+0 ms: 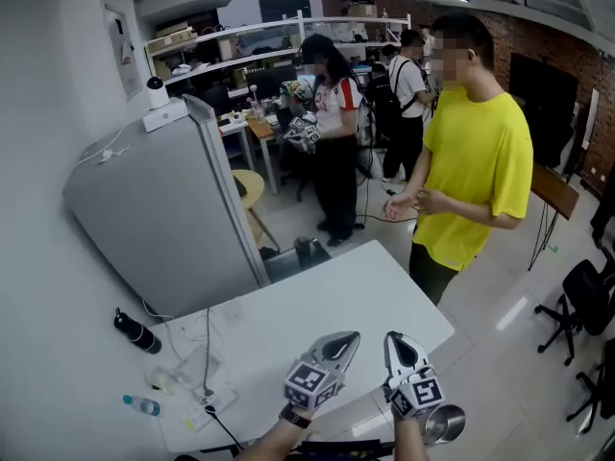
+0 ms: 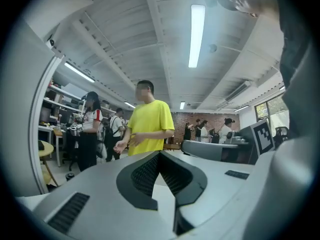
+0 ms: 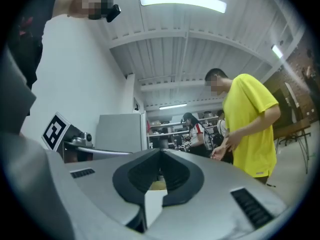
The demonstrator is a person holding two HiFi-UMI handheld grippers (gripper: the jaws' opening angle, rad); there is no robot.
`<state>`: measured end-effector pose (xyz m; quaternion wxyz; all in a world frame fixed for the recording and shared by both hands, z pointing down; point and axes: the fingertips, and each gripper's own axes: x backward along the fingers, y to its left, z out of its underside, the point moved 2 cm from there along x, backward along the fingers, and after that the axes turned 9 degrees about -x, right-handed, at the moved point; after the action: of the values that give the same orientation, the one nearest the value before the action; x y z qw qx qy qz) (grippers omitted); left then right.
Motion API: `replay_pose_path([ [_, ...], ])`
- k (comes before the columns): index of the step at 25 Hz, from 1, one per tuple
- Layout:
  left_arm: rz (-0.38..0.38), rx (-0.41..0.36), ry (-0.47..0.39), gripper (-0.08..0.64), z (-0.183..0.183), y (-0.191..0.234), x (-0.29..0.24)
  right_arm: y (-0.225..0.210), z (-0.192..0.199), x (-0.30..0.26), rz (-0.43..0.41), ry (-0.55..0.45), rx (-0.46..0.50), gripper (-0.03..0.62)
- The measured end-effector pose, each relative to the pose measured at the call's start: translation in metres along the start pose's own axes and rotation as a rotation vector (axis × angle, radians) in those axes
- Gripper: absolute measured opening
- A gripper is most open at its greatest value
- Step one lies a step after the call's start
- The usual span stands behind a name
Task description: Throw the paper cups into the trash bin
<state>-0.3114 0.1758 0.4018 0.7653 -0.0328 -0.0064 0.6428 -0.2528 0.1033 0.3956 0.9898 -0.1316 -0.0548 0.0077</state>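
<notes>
- The left gripper (image 1: 336, 348) and right gripper (image 1: 403, 351) are hovering above the surface's (image 1: 317, 301) near edge, fingers clenched on nothing.
- No paper cups are showing, so both are probably idling.

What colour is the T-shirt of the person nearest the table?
Yellow T-shirt, clearest in the head view.
</notes>
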Motion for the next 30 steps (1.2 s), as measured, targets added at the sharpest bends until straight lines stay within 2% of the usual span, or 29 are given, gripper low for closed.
replay_pose_path([
  [7, -0.116, 0.023, -0.001, 0.005, -0.001, 0.061, 0.081, 0.087, 0.018, -0.049, -0.076, 0.041, -0.014, 0.007],
  [16, -0.234, 0.058, -0.004, 0.005, 0.006, 0.081, 0.149, 0.145, 0.038, -0.070, -0.164, 0.106, -0.019, 0.006],
  [23, -0.258, 0.108, -0.016, 0.005, 0.011, 0.089, 0.161, 0.162, 0.039, -0.079, -0.190, 0.124, -0.016, 0.006],
  [30, -0.230, 0.148, -0.021, 0.005, 0.020, 0.086, 0.143, 0.147, 0.038, -0.078, -0.173, 0.132, 0.006, 0.006],
])
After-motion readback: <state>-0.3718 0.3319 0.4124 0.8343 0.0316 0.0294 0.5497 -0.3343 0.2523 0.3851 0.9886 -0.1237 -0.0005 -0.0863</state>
